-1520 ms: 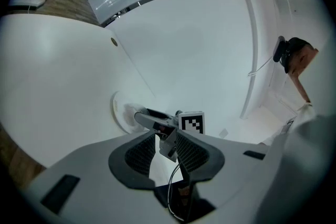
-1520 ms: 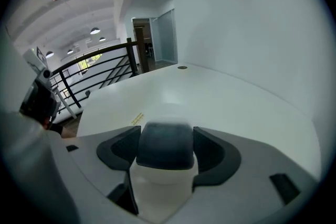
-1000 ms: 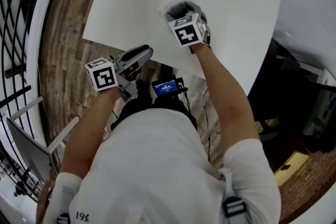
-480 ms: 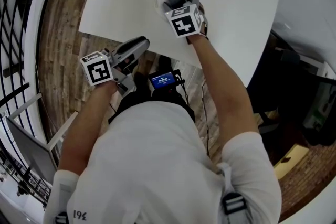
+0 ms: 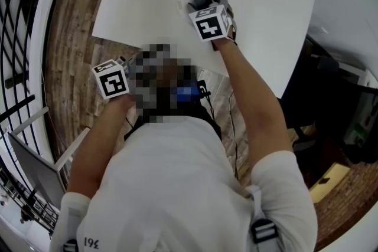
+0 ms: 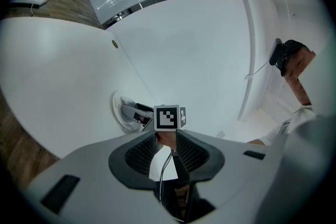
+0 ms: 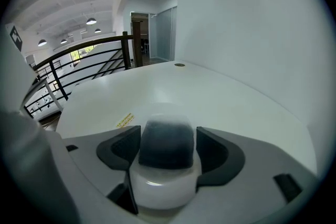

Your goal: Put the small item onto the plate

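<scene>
One small item, long axis unclear, clamped in right hand-held gripper over plate; left hand-held gripper ajar, empty.

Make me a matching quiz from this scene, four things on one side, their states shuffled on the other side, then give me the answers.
Things:
1. left hand-held gripper
2. right hand-held gripper
3. small dark item
4. plate

States:
A. white, under the dark item
B. jaws apart, nothing between them
C. clamped between two jaws
D. jaws closed on a thing

Pairs: 1-B, 2-D, 3-C, 4-A
</scene>
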Motion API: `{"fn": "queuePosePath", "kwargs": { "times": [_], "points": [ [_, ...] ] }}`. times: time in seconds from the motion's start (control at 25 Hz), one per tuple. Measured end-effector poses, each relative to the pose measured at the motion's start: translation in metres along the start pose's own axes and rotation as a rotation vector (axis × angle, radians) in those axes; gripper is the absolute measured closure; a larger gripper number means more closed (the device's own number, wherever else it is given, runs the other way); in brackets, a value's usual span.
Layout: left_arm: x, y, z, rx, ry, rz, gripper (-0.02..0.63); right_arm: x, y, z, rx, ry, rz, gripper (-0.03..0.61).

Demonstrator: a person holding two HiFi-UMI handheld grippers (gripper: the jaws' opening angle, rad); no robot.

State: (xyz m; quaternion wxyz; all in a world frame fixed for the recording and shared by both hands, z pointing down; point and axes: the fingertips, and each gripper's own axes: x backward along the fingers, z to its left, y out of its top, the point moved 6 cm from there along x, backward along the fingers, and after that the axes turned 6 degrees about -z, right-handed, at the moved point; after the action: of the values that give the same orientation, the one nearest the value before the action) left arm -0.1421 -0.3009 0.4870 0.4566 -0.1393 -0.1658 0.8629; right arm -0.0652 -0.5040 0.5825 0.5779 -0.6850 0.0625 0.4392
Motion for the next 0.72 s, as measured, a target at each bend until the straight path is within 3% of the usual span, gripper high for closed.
{"fn": "queuePosePath", "kwargs": {
  "times": [0.52,0.72],
  "points": [
    [0.013,0.001,-0.011,-0.001,-0.045,-0.012,0.508,0.028,0.01,0.005,-0.015,-0.045,-0.018,0.264],
    [0.013,0.0,-0.014,0.001,-0.07,-0.013,0.509,0.043,0.009,0.005,-0.065,-0.07,-0.026,0.264]
  ]
}}
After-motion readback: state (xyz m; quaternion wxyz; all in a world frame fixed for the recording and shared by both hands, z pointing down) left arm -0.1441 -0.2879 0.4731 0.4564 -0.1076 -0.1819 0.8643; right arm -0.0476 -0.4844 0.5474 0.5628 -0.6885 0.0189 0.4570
